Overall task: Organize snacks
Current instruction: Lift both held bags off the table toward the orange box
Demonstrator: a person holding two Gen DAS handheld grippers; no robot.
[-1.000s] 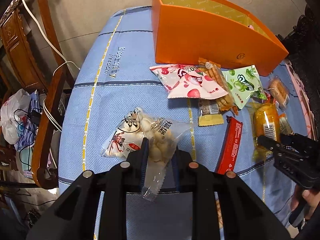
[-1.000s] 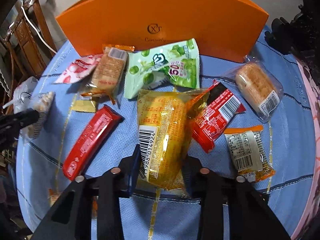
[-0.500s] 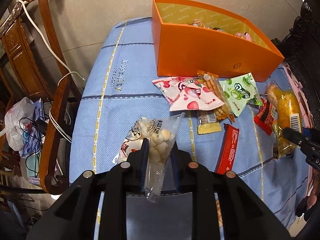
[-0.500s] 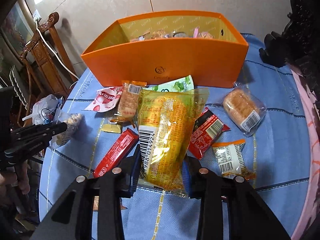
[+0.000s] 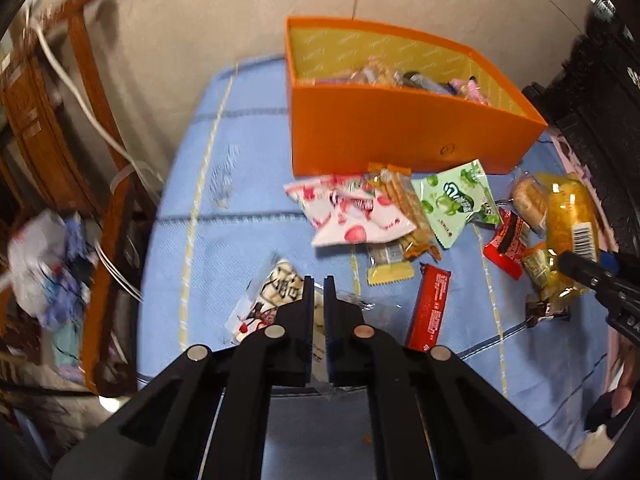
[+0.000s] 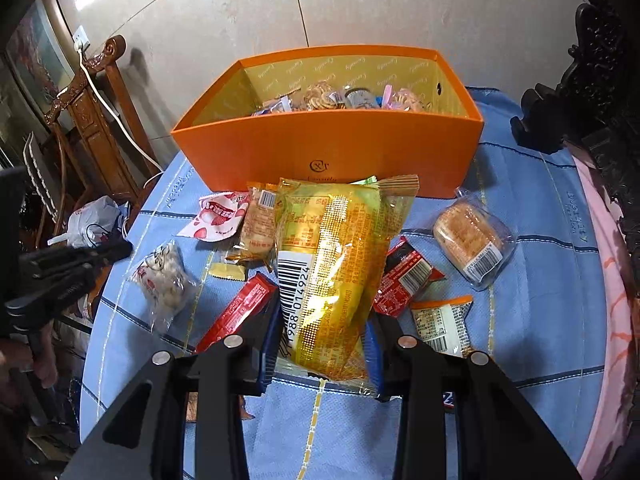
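The right tongs [image 6: 322,344] are narrow and clamped on the lower end of a yellow pack [image 6: 328,272], barcode side up. The pack fills the middle of the right wrist view, and its top edge overlaps the front wall of the orange box [image 6: 328,148]. The box stands at the top centre on the blue-clothed worktop [image 6: 540,280], open, with small snacks already inside.

The left tongs [image 5: 316,284] are closed tight, with only a thin slit between the fingers. In the left wrist view the nut bag [image 5: 276,292] sits just behind their tips. The right wrist view shows the nut bag [image 6: 164,280] lying flat on the worktop at centre left. There the left tongs [image 6: 120,248] are just up and left of it and not touching.

Loose snacks lie in front of the box:
- A pink pack [image 6: 218,216] and a biscuit pack [image 6: 260,220] lie left of the yellow pack.
- A small yellow sachet [image 6: 228,272] and a red bar [image 6: 240,312] lie lower left.
- A green pack [image 5: 452,200] is mostly hidden behind the yellow pack in the right view.
- A red pack [image 6: 404,276] lies right of the yellow pack, with a small orange-edged pack [image 6: 440,320] below it.
- A bun [image 6: 468,236] in clear wrap lies at centre right.

In the left wrist view the yellow pack [image 5: 568,216] and the right tongs [image 5: 580,268] sit at the right edge. A wooden chair [image 6: 100,120] stands at upper left.
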